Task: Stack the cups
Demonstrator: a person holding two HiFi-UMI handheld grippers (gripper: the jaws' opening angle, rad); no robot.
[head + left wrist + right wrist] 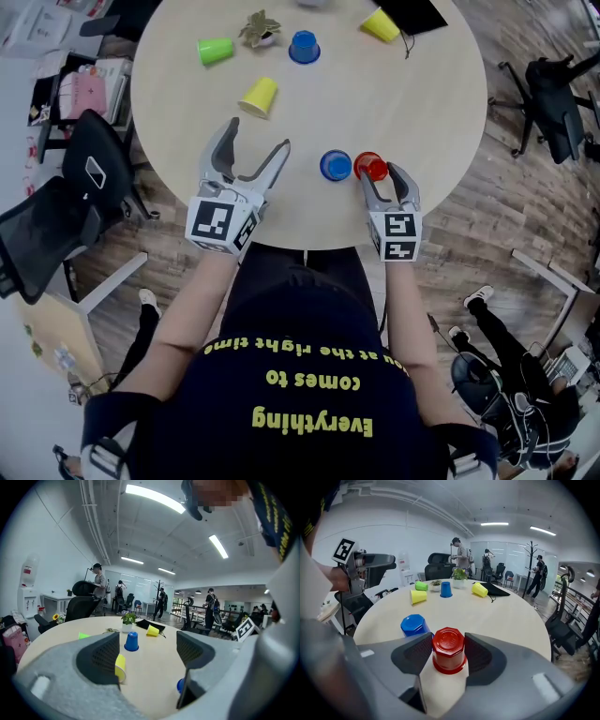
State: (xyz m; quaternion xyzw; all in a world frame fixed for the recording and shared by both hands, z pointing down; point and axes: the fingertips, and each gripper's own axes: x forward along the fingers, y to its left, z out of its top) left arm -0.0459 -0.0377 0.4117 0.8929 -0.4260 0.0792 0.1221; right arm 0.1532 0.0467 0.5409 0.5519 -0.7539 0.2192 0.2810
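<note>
Office chairs (89,169) and a wood-look floor (506,197) ring a round pale desk (431,122) that fills the upper half of the head view. In the gripper views, people (461,555) stand far behind it in the room.

6 cups are scattered on the desk. Low and right of the frame's centre, a red cup (370,166) stands mouth down with its flat base facing up. The right gripper (382,176) has its 2 jaws closed against opposite sides of this cup, gripping it. The right gripper view shows both ribbed pads touching the red wall.

Just beside the red cup on its left, a near blue cup (336,165) also stands mouth down. Left of that pair, the left gripper (257,139) hovers over bare desk with its jaws spread wide and nothing between them. Just above it, a near yellow cup (258,97) lies on its side.

Along the top of the frame, from left to right:
- a green cup (215,50) lies on its side;
- a small white pot (265,38) holds a leafy plant;
- a far blue cup (304,47) stands mouth down;
- a far yellow cup (381,24) lies on its side, just beside a flat black item (412,13) with a thin cord.

Every cup stands or lies singly.
</note>
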